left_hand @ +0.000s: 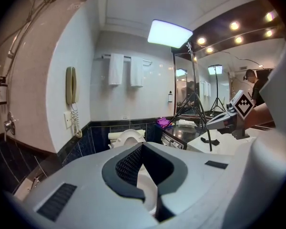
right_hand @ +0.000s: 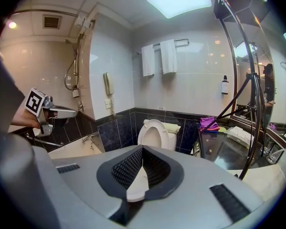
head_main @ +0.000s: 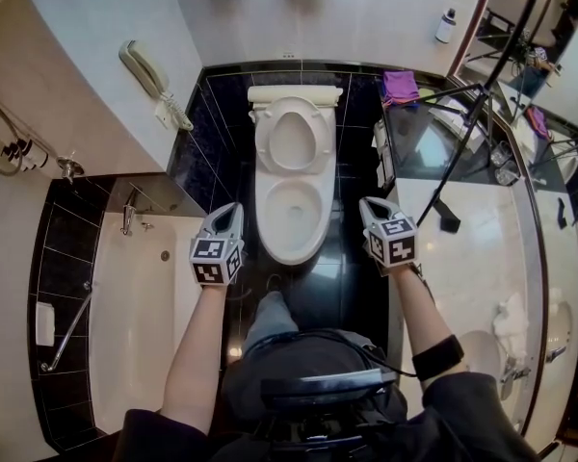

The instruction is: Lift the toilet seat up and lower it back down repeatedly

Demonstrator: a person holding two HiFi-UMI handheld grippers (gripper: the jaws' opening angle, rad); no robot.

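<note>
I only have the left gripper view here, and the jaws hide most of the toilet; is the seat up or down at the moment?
Observer: It is up. In the head view the seat stands raised toward the tank, and the rim of the bowl is bare.
Operator: Thank you. Is the right gripper holding anything?
Observer: No. In its own view the right gripper has its jaws together with nothing between them, and it is not touching the toilet.
</note>
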